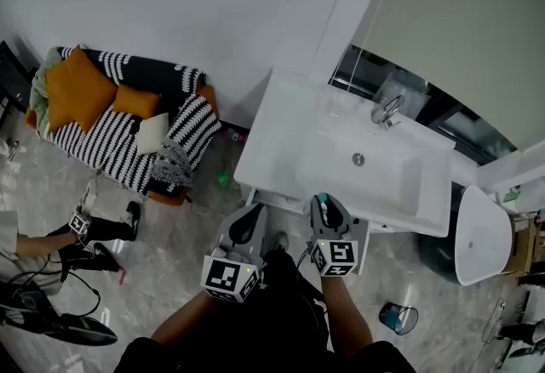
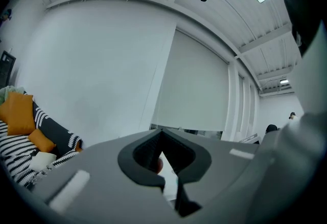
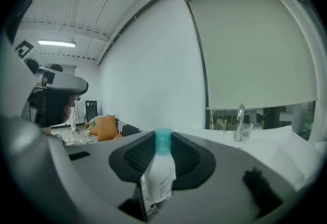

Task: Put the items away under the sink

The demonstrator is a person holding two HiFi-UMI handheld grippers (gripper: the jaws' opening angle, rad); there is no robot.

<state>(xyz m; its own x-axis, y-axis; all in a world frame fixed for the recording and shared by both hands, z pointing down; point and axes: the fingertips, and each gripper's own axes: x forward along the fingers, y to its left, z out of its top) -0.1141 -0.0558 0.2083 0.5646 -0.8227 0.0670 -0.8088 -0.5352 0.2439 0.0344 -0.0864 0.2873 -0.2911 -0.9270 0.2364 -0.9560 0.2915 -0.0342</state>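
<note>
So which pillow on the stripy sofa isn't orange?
The small white pillow, the one closest to the sink. The big pillow and the little pillow beside it are both orange.

The 2 grippers are smooth grey plastic shells. The left gripper (image 1: 254, 211) and the right gripper (image 1: 322, 201) each taper to a rounded nose. The nose is lined inside with black ribbed pads (image 3: 134, 159). Each gripper carries a white cube (image 1: 230, 276) printed with black square markers. The person wears what looks like a black top (image 1: 281, 316); its sleeves are hard to make out.
</note>
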